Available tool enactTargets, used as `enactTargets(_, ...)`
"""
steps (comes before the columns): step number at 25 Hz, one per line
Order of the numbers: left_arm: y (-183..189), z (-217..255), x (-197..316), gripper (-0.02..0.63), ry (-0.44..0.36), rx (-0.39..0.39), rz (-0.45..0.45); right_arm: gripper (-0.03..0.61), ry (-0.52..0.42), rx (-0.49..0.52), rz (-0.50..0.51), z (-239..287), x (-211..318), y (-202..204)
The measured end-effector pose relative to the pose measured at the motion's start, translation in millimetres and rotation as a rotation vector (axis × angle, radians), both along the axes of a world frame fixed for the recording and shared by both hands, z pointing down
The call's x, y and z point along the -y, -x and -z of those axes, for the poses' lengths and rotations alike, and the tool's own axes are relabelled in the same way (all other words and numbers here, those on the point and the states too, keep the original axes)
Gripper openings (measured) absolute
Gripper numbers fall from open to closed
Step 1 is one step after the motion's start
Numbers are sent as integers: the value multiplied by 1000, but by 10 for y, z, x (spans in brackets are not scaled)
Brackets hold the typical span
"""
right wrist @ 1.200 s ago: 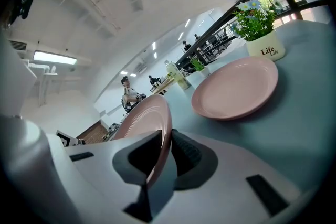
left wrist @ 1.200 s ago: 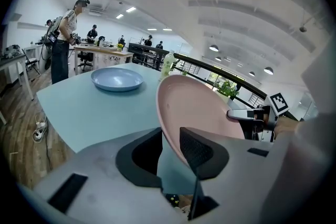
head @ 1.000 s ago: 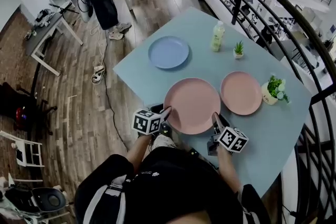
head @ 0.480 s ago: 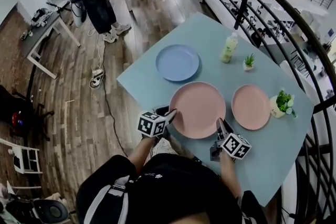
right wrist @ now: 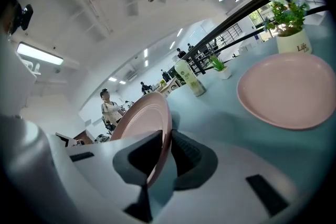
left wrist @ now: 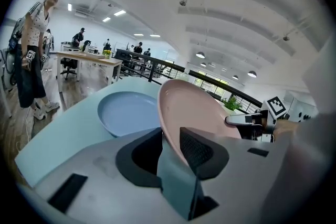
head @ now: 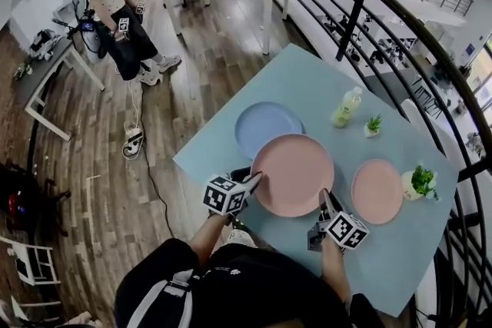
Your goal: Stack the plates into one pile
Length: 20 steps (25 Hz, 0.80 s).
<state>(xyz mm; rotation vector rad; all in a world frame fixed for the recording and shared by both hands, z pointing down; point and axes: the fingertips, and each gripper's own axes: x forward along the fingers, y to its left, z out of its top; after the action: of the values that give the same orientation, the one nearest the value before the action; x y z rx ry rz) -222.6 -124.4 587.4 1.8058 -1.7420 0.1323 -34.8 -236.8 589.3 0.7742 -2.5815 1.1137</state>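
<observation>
Both grippers hold a large pink plate (head: 292, 174) lifted off the light blue table (head: 307, 77). My left gripper (head: 252, 181) is shut on its left rim and my right gripper (head: 324, 199) on its near right rim. The plate's far edge overlaps a blue plate (head: 264, 125) lying flat. In the left gripper view the pink plate (left wrist: 189, 107) is tilted between the jaws of my left gripper (left wrist: 170, 147), with the blue plate (left wrist: 126, 113) just beyond. The right gripper (right wrist: 165, 155) pinches the plate's rim (right wrist: 147, 118). A smaller pink plate (head: 377, 190) (right wrist: 289, 89) lies to the right.
A bottle (head: 347, 106) and a small plant (head: 373, 124) stand at the back of the table, and a potted plant (head: 421, 182) sits by the right edge. A black railing (head: 361, 4) curves behind. A person (head: 115, 19) stands at the far left by a power strip (head: 132, 140).
The large pink plate, held by both grippers, has travelled away from me toward the blue plate and now overlaps its near edge. The small pink plate has stayed put.
</observation>
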Motion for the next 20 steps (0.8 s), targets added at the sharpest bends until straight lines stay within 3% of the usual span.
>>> enactTargets(13,1122,-12,209,104,-32,15,3,52,-27,26,-9,35,202,1115)
enactTargets(20,1463,-16,442,108,-27,27,-52,52,-30,28,-56,45,356,1409)
